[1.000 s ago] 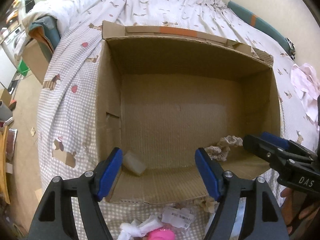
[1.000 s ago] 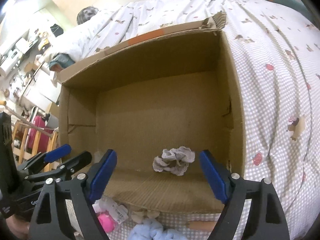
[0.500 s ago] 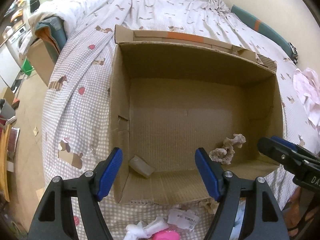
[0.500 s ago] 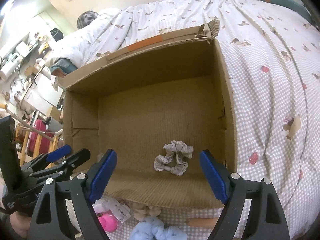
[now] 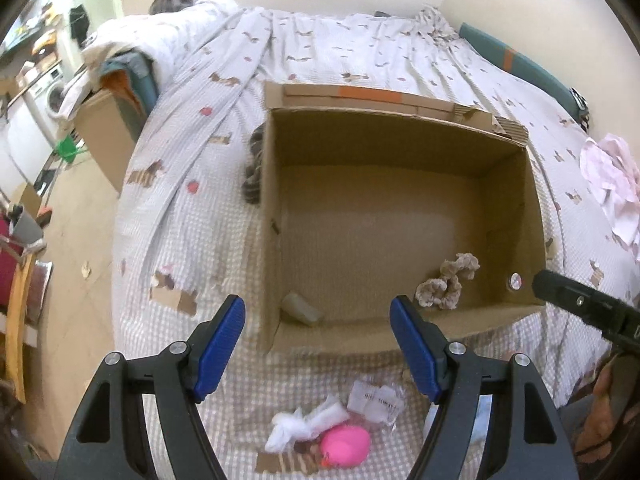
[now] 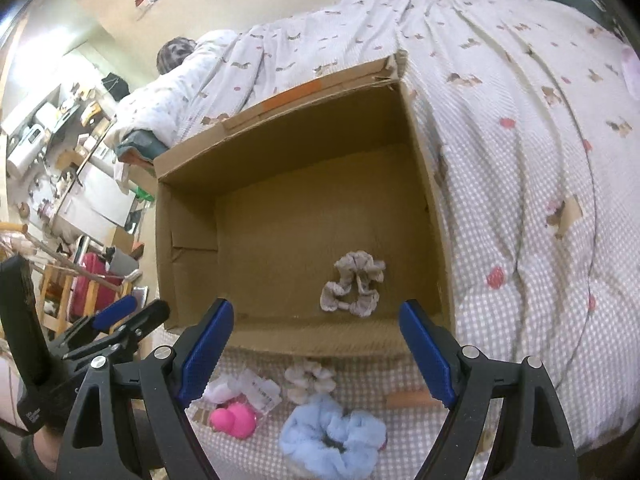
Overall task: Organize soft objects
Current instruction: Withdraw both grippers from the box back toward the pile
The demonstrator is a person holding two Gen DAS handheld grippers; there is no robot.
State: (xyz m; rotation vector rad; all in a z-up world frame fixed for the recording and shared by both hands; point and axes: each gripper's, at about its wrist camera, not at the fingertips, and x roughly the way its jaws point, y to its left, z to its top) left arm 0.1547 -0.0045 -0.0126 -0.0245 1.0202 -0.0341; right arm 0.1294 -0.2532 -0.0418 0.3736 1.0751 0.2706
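The cardboard box [image 5: 400, 216] stands open at the top on the bed [image 6: 520, 160], so entry from above is unblocked. Its floor is mostly bare: a beige scrunchie [image 6: 354, 290] lies near the front wall toward the right side, and a small pale piece [image 5: 300, 309] sits in the front left corner. The four walls (the far one with a flap standing a little higher) close off any level approach. In front of the box the bedcover is crowded: a pink toy [image 5: 346, 448], a white cloth scrap [image 5: 308, 426], a labelled packet [image 5: 374, 400], a blue scrunchie [image 6: 332, 436] and a cream scrunchie [image 6: 308, 378]. Right of the box the bedcover lies open.
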